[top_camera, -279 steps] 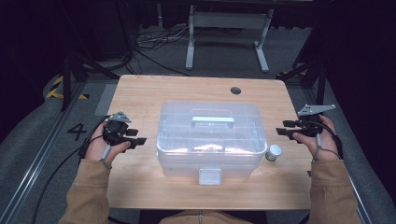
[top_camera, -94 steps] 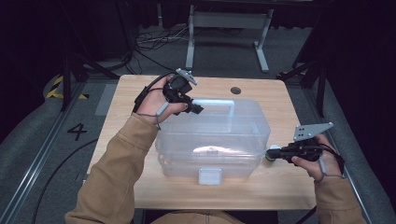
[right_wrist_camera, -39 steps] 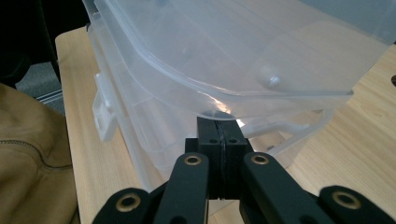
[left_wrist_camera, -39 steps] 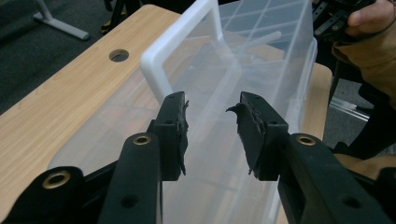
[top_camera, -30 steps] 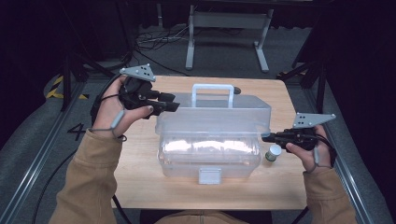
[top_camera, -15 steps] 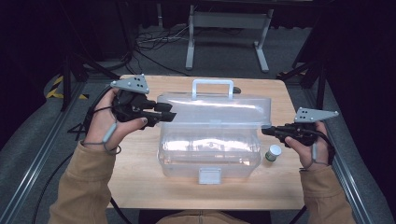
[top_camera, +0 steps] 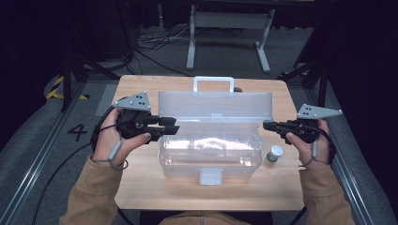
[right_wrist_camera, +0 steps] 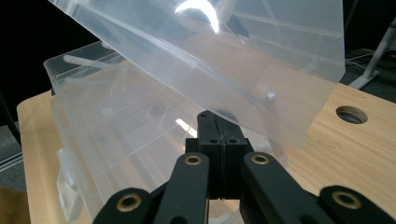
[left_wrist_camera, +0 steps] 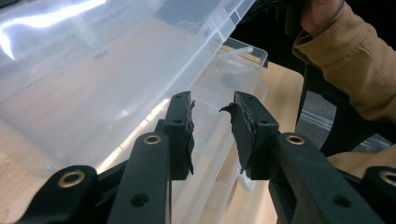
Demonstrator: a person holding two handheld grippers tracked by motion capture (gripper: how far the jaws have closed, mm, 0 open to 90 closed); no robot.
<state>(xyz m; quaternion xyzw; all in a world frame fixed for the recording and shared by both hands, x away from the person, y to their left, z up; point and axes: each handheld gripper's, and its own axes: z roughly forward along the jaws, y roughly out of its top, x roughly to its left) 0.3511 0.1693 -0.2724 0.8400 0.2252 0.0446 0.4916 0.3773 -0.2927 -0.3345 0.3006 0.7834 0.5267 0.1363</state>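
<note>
The clear box point(top_camera: 210, 157) sits mid-table point(top_camera: 141, 197), its lid point(top_camera: 215, 107) now raised on its rear hinge where it lay shut seconds ago, so the inside is reachable. The left gripper point(top_camera: 171, 128), level at the box's left rim, has just been narrowing its empty jaws. The right gripper point(top_camera: 267, 125), jaws closed, points at the right end, the small bottle point(top_camera: 273, 153) beside it.

Wooden table point(top_camera: 141, 187) with clear plastic box point(top_camera: 210, 157) and small jar point(top_camera: 274, 153).
</note>
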